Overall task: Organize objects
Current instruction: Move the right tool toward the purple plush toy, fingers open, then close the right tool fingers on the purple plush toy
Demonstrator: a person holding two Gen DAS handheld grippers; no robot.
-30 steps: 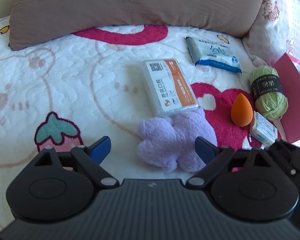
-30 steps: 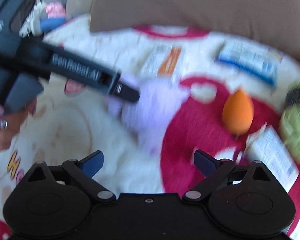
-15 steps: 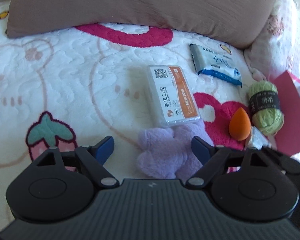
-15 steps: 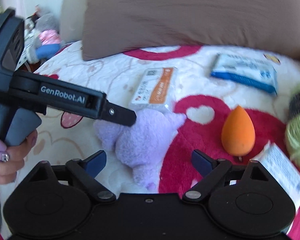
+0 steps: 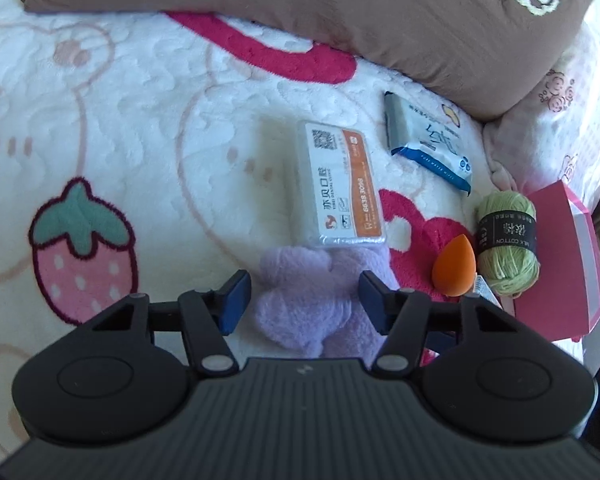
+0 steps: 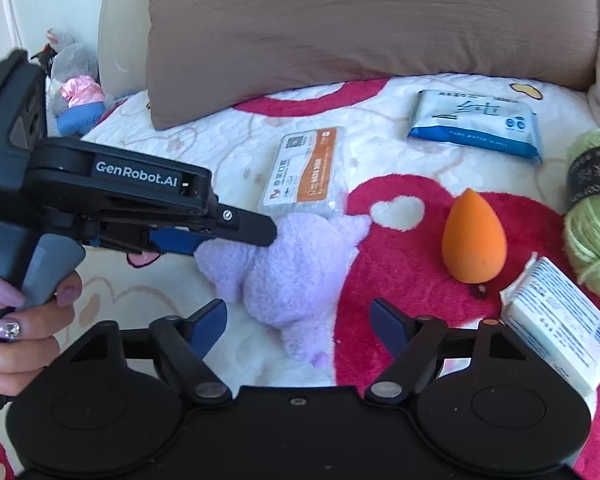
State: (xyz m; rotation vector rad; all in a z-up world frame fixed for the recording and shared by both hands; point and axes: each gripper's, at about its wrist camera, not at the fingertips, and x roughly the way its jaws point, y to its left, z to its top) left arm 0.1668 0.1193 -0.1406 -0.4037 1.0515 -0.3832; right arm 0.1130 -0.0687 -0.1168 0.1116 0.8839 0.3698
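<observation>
A purple plush toy [image 5: 312, 300] [image 6: 296, 264] lies on the patterned blanket [image 5: 140, 140]. My left gripper [image 5: 304, 304] [image 6: 260, 236] straddles its upper part; the jaws are closing, with a gap still showing at the left pad. My right gripper [image 6: 298, 322] straddles the plush's lower end; its jaws are closing too, and neither pad touches the plush. An orange-and-white packet [image 5: 344, 192] [image 6: 308, 176] rests against the plush's far side.
To the right lie an orange sponge [image 6: 474, 240], green yarn [image 5: 508, 240], a blue-white wipes pack [image 6: 476, 124], a small white box [image 6: 560, 320] and a pink bag [image 5: 560, 264]. A brown pillow [image 6: 360, 28] spans the back. A hand [image 6: 16, 320] holds the left gripper.
Both grippers' jaws have narrowed around the purple plush. Both views have rolled a little, and the right view has gone from blurred to sharp.
</observation>
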